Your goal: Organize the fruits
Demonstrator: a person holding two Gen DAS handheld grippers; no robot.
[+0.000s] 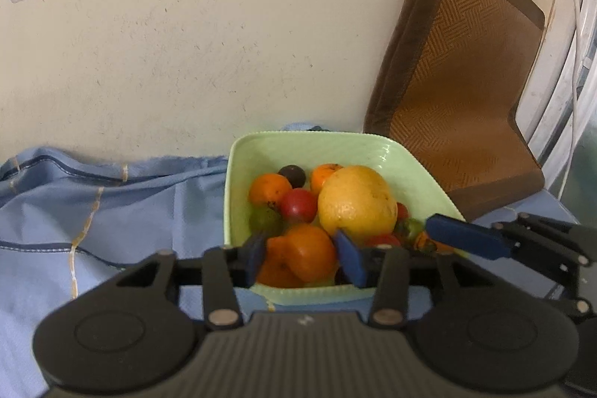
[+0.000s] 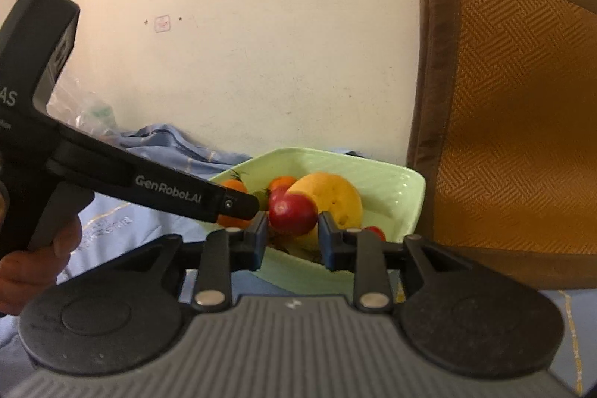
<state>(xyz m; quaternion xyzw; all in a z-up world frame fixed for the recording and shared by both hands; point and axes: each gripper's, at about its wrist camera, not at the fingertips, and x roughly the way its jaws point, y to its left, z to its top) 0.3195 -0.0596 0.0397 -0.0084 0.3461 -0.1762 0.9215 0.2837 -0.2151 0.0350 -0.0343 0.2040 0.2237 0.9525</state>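
Left wrist view: one pale green bowl [image 1: 238,174] sits at centre on a blue cloth [image 1: 112,211]. Counted in it: one large yellow fruit [image 1: 356,202], three orange fruits visible, the nearest orange fruit [image 1: 302,258] at the bowl's front, at least two red ones, two green ones and one dark plum-like fruit [image 1: 292,175]. The left tongs [image 1: 304,258] are parted, with the nearest orange fruit between the blue pads; whether the pads press on it cannot be told. The right tongs [image 1: 466,235] enter from the right edge, over the bowl's right rim. One brown woven cushion [image 1: 466,62] leans on the wall, upper right.

Right wrist view: the same bowl [image 2: 395,189] lies at centre. The right tongs [image 2: 293,241] stand slightly parted at the bowl's near rim; one red fruit [image 2: 293,215] appears just above and between their tips, contact unclear. One hand [image 2: 33,267] grips the left handle at the left edge.
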